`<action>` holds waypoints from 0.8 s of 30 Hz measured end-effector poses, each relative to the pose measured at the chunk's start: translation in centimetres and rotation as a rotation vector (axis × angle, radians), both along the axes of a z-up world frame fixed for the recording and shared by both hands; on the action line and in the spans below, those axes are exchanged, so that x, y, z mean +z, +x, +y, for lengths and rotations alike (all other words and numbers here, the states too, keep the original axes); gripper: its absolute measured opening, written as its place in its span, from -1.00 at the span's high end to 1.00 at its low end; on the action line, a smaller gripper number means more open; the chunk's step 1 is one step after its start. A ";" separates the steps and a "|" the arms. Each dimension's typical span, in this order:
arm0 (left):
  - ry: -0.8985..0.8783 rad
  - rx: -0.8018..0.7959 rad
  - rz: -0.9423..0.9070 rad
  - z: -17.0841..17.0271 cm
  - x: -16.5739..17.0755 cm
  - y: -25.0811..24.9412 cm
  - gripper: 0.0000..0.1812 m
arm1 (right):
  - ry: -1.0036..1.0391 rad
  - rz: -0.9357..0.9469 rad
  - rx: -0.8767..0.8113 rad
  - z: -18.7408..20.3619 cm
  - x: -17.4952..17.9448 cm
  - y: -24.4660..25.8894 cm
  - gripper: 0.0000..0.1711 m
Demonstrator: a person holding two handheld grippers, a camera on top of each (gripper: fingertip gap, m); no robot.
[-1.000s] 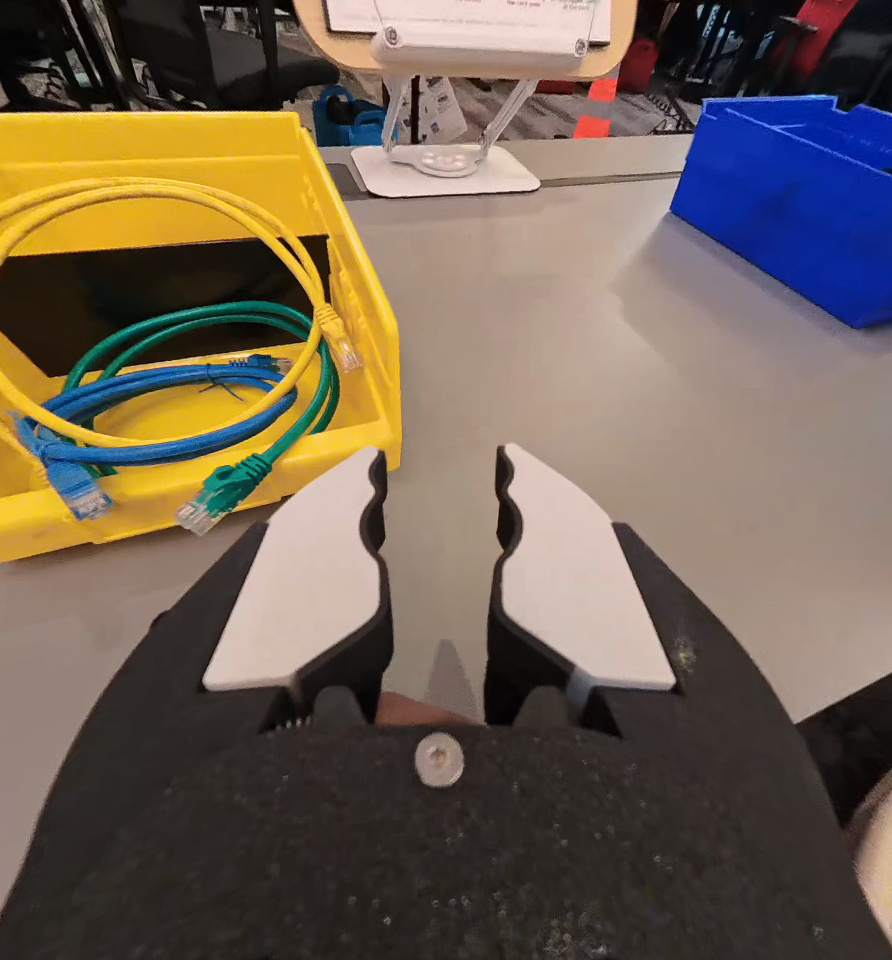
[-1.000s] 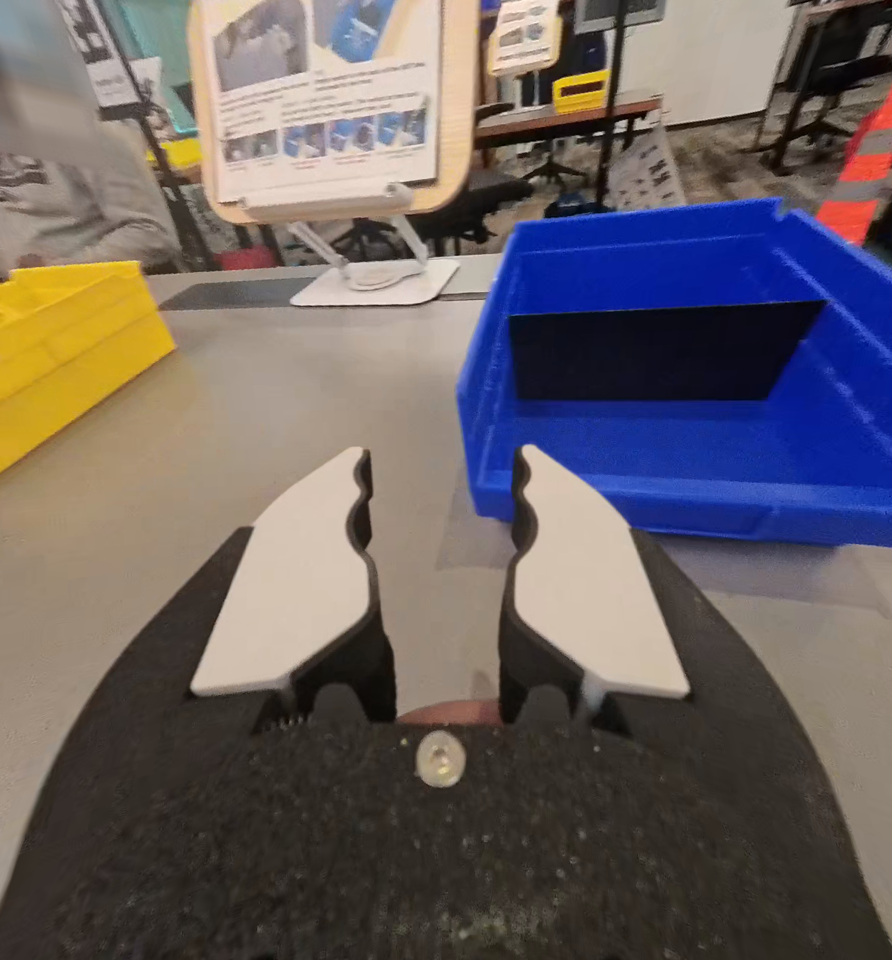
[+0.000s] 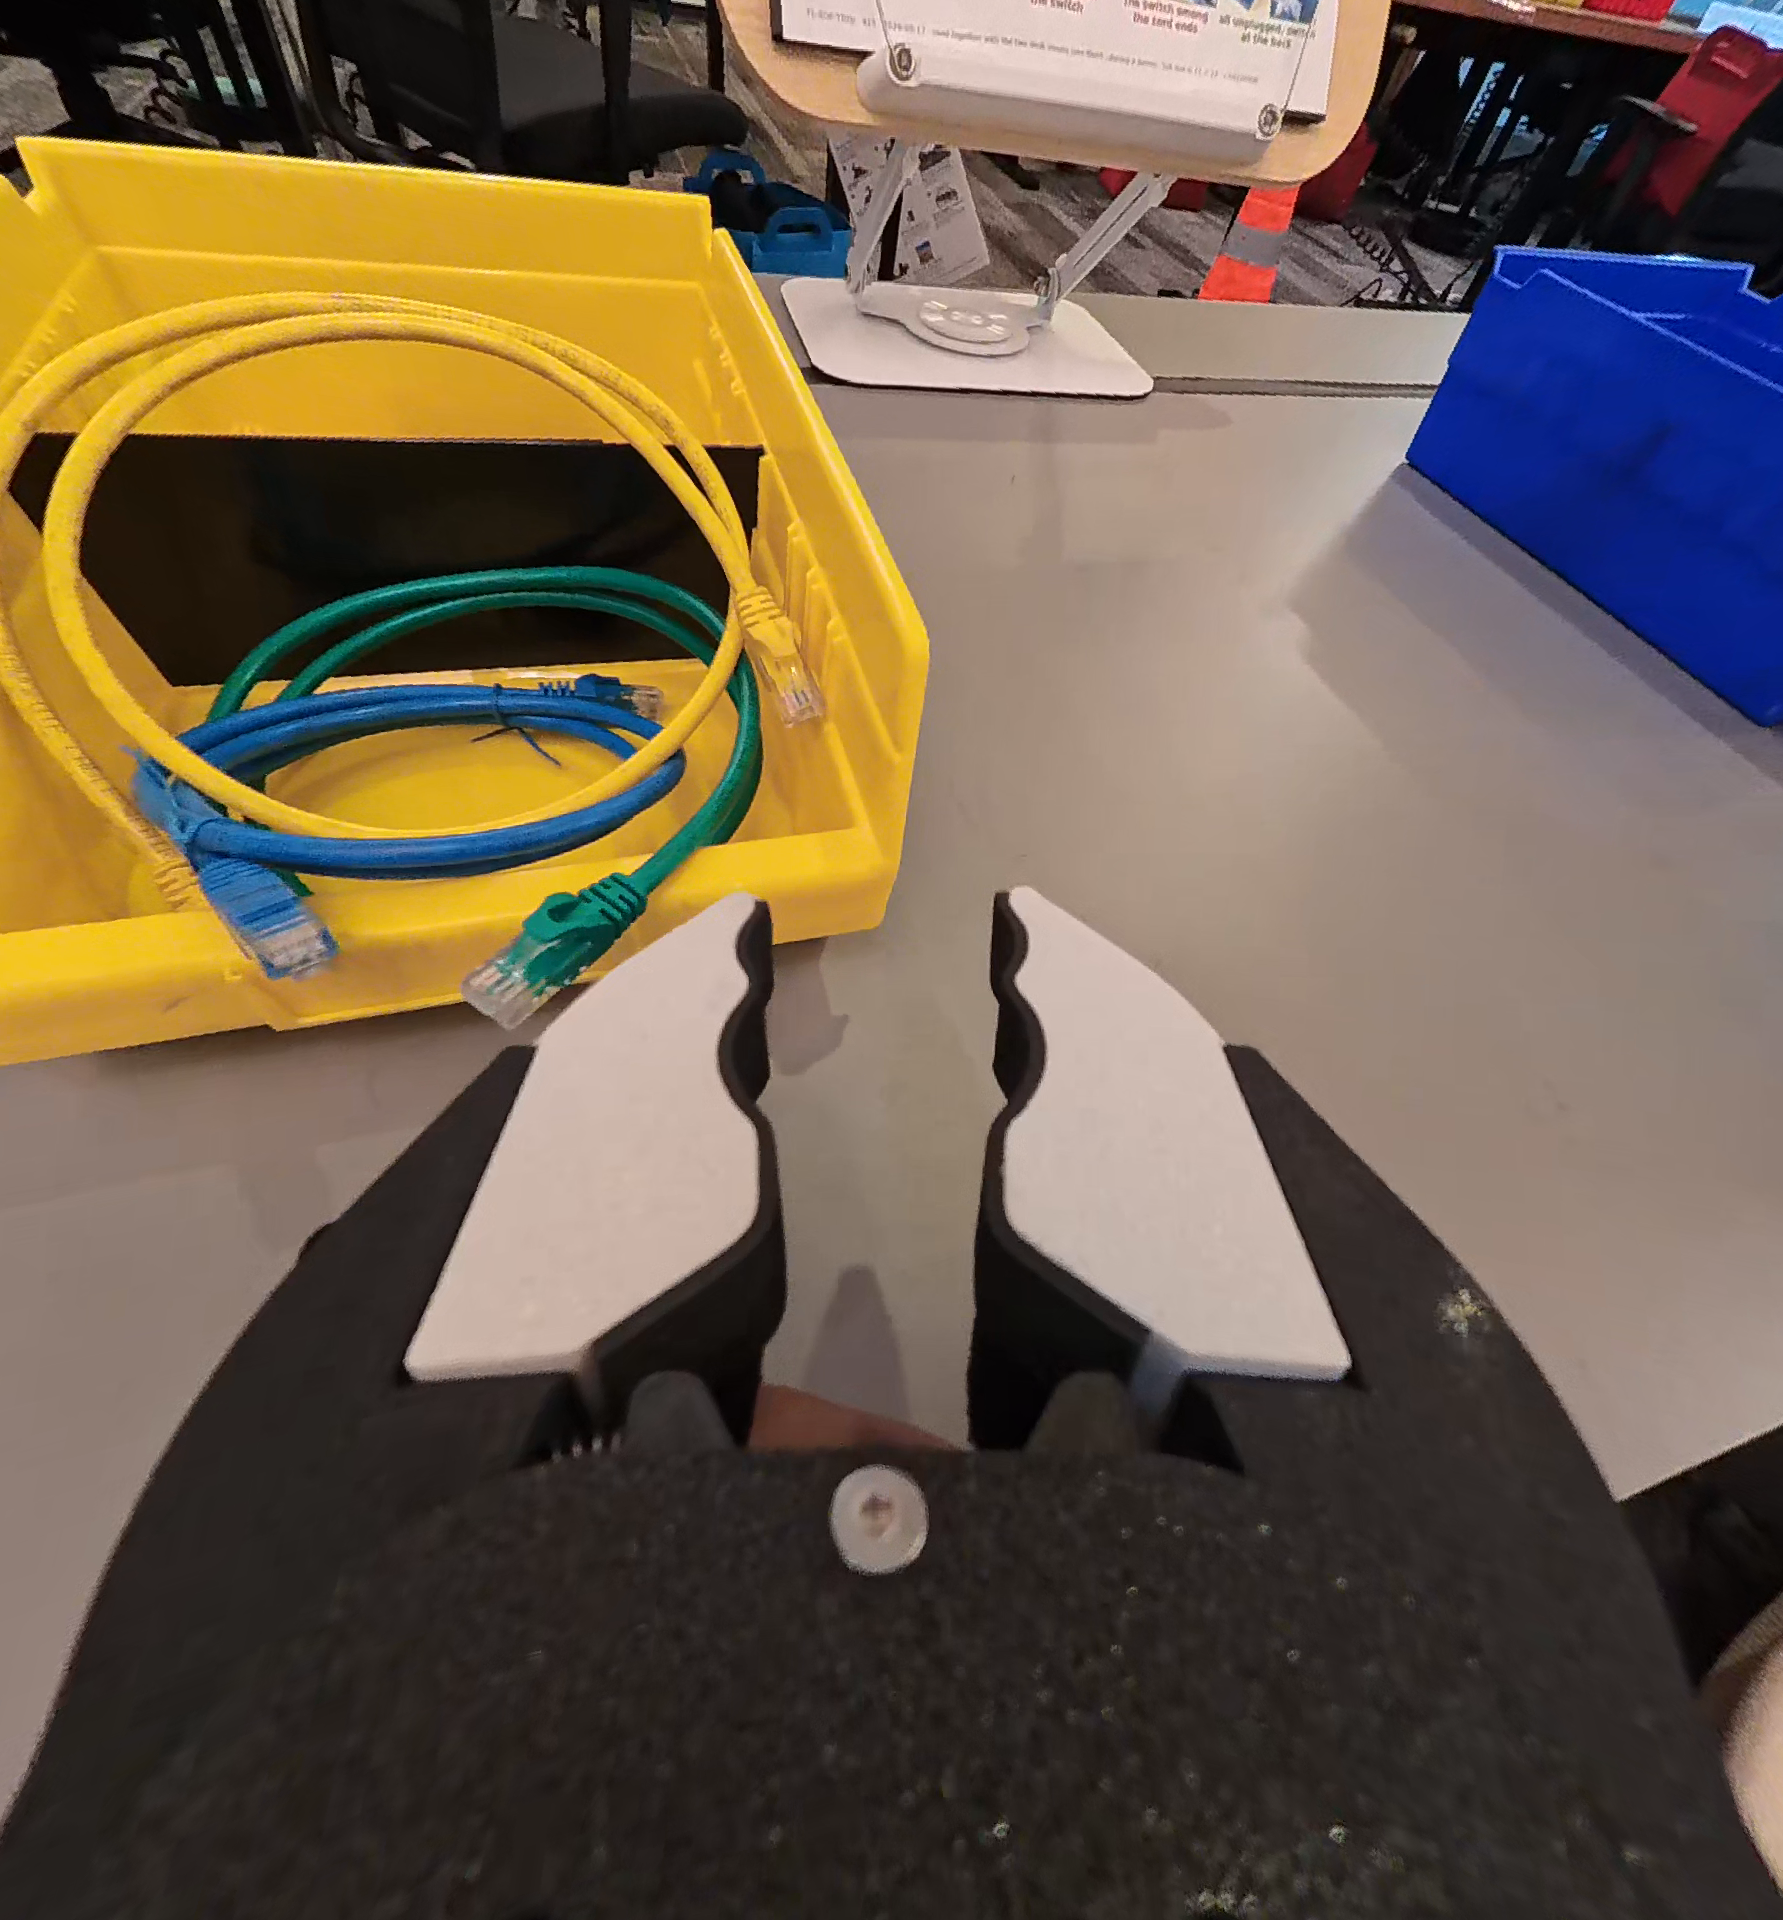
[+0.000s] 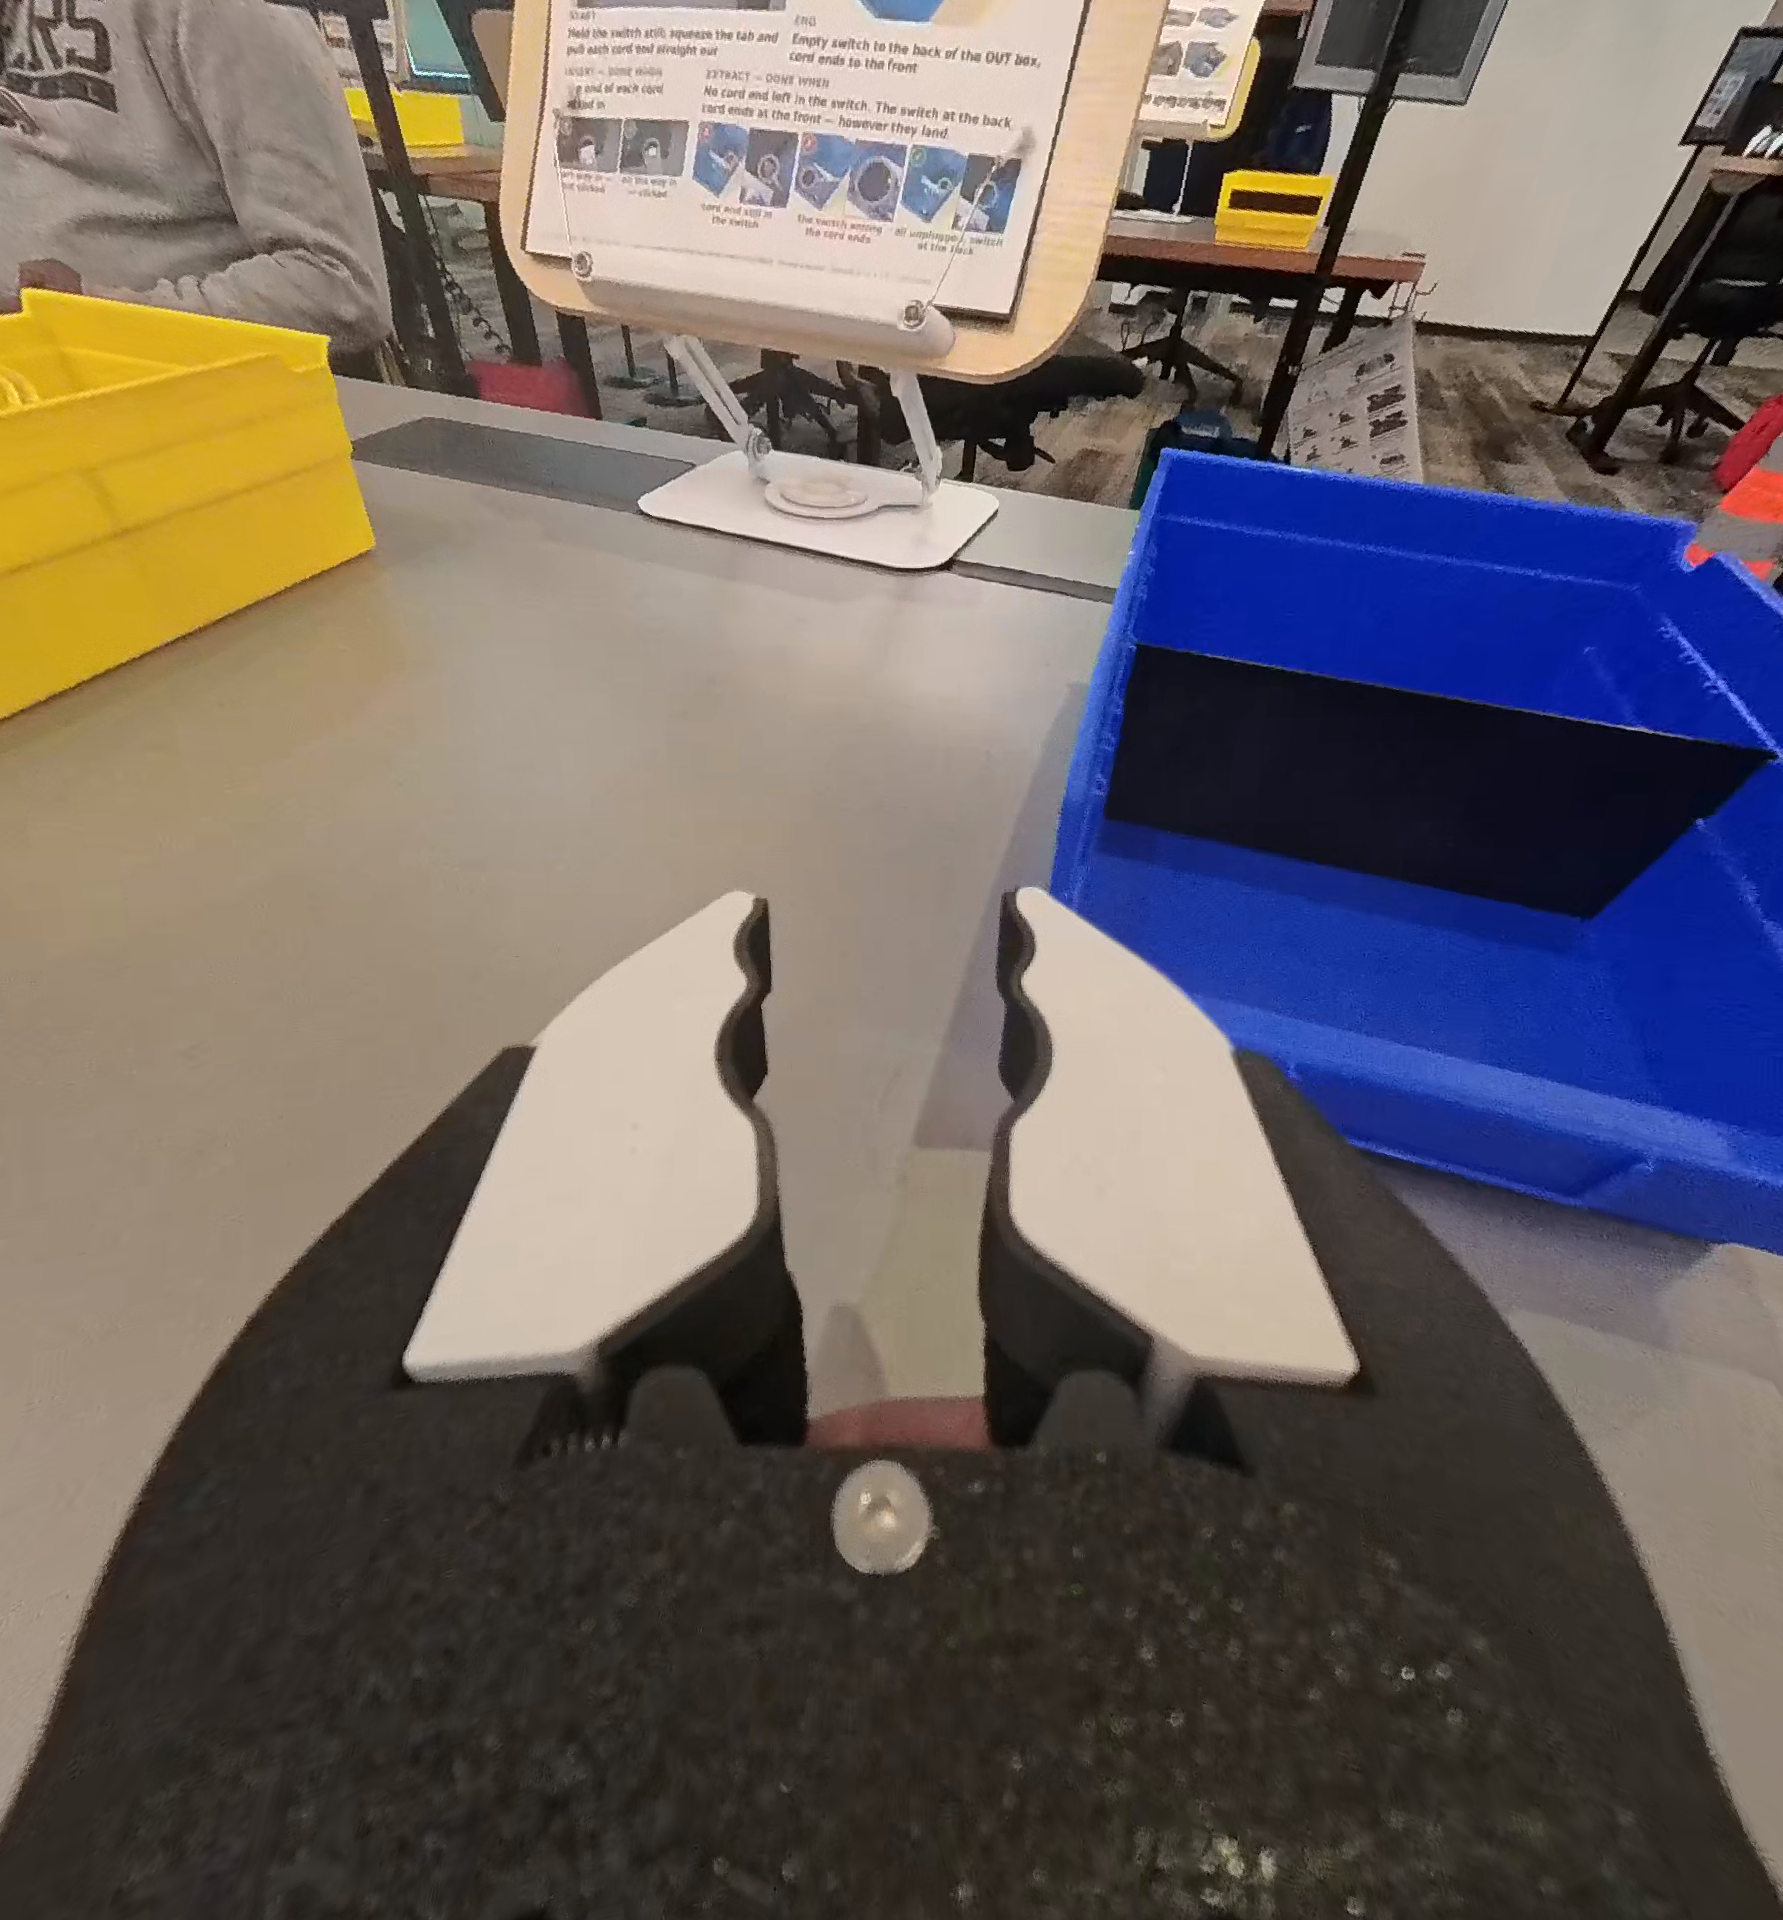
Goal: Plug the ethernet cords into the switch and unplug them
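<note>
Both claws have edged forward since a second ago. Left claw (image 3: 876,925) and right claw (image 4: 882,925) hover over the counter (image 3: 1230,748), jaws narrowly parted, empty. Green (image 3: 554,945), blue (image 3: 263,920) and yellow cords (image 3: 347,322) lie coiled in the yellow bin (image 3: 845,582). Blue bin (image 4: 1489,987) holds nothing visible; no switch shows, so nothing looks plugged yet.

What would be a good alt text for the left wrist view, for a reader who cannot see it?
The open left gripper is over a grey table, empty, just right of a yellow bin. The bin holds coiled yellow, green and blue ethernet cords; a blue bin stands far right.
</note>
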State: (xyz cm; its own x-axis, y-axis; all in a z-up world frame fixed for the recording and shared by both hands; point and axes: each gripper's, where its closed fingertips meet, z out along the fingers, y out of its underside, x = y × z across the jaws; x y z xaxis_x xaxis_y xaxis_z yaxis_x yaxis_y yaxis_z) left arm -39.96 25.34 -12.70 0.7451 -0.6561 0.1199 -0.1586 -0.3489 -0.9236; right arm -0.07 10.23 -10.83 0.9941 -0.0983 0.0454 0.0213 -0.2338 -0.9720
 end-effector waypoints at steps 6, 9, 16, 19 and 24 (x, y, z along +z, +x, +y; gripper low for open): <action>0.005 -0.024 0.016 -0.4 -0.2 0.5 0.56 | -0.011 -0.007 0.013 0.2 -0.2 -0.4 0.51; -0.002 -0.032 0.023 -0.5 -0.4 0.7 0.56 | -0.013 -0.024 0.020 0.2 -0.1 -0.6 0.51; -0.011 -0.027 0.022 -0.3 -0.5 0.5 0.56 | -0.002 -0.049 0.047 0.2 0.3 -1.4 0.52; -0.016 -0.047 0.019 -0.5 -0.5 0.7 0.56 | -0.009 -0.057 0.056 0.3 0.2 -1.8 0.52; 0.022 -0.134 0.045 -0.4 0.4 0.7 0.56 | -0.014 -0.072 0.058 0.2 0.1 -2.0 0.53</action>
